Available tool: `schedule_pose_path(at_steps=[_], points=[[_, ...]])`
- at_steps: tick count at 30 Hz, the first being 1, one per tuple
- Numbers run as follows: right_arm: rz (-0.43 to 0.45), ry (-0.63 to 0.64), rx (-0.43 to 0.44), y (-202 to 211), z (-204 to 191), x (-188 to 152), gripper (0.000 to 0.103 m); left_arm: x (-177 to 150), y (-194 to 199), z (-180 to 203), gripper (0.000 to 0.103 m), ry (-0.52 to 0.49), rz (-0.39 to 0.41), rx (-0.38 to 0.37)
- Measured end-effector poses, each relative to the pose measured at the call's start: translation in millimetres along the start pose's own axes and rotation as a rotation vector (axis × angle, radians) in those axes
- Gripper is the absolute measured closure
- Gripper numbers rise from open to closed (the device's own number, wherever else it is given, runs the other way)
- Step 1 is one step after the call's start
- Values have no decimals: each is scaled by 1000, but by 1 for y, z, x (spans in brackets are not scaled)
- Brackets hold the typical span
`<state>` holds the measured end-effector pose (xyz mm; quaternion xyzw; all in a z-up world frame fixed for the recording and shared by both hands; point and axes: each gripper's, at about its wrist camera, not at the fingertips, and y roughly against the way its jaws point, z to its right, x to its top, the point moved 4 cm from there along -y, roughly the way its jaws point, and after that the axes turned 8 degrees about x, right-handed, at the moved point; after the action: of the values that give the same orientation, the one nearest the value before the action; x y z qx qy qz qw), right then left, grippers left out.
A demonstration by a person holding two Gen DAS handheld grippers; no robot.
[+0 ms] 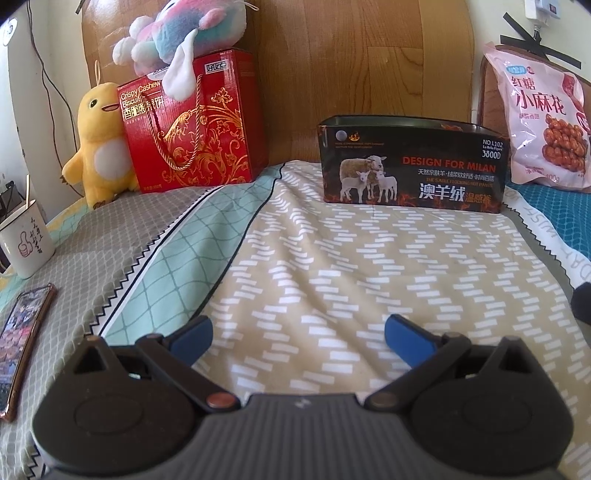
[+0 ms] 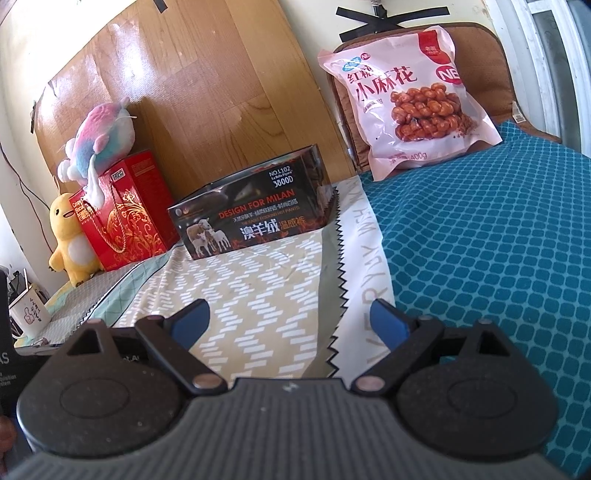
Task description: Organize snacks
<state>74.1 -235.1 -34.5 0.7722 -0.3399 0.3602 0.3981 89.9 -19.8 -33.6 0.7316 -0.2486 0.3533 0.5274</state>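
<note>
A pink snack bag (image 1: pixel 543 122) (image 2: pixel 406 99) leans upright against a brown cushion at the back right. A dark open-topped tin (image 1: pixel 413 166) (image 2: pixel 255 218) with sheep printed on it stands on the patterned bedsheet, in front of the wooden headboard. A red biscuit box (image 1: pixel 195 122) (image 2: pixel 125 218) stands to its left. My left gripper (image 1: pixel 299 332) is open above the sheet, well short of the tin, with nothing between its blue fingers. My right gripper (image 2: pixel 291 317) is also open and empty, hovering near the seam beside the teal cover.
A yellow plush (image 1: pixel 96 147) (image 2: pixel 70 236) sits left of the red box, and a pastel plush (image 1: pixel 181 33) (image 2: pixel 99 144) lies on top of it. A white mug (image 1: pixel 24 240) (image 2: pixel 29 314) and a phone (image 1: pixel 22 347) lie at the left edge. The teal cover (image 2: pixel 498 240) spreads to the right.
</note>
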Motion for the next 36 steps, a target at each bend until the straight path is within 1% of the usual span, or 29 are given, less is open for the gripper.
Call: schedule_pose_path(at_steps=[11, 36], points=[[0, -1, 0, 1, 0, 0, 8, 0, 1, -1, 0, 6, 5, 13], [0, -2, 0, 1, 0, 0, 8, 1, 2, -1, 0, -3, 11, 10]])
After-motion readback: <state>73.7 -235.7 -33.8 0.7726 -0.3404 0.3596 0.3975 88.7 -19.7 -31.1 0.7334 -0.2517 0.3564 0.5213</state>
